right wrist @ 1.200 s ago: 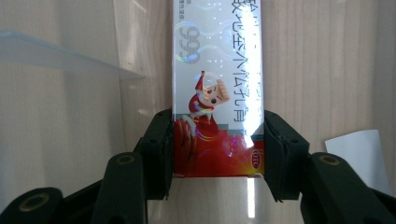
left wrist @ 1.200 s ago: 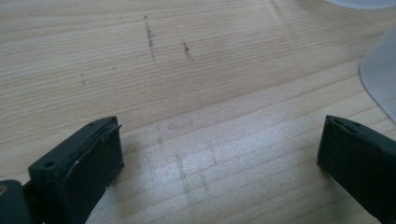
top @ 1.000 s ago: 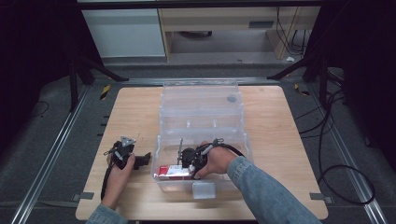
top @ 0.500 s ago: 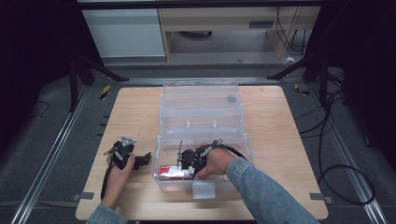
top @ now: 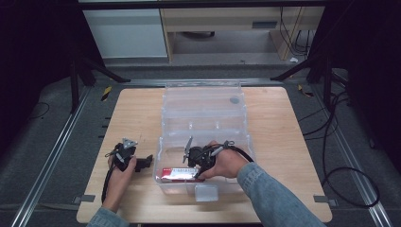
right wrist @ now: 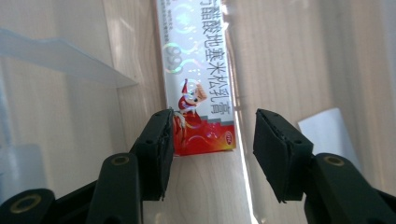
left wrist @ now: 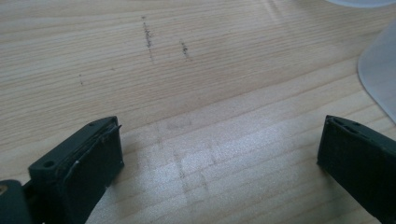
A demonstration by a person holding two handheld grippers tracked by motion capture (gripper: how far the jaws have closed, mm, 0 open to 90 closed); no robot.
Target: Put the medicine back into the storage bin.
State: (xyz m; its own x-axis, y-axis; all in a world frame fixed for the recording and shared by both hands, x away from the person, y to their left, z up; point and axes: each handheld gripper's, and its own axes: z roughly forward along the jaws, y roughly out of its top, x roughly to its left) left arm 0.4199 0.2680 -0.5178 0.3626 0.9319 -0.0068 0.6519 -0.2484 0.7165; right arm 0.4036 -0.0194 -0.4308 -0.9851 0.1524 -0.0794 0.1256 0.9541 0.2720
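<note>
We see the wooden table [top: 279, 142] carrying a clear plastic bin [top: 203, 113], whose near wall stands between us and the red-and-white box [top: 178, 174] lying flat inside. Our right gripper [top: 196, 163] hangs over the box, jaws just closing yet spread, not pinching it. Our left gripper [top: 144, 161] rests beside the bin, jaws spread wide.
</note>
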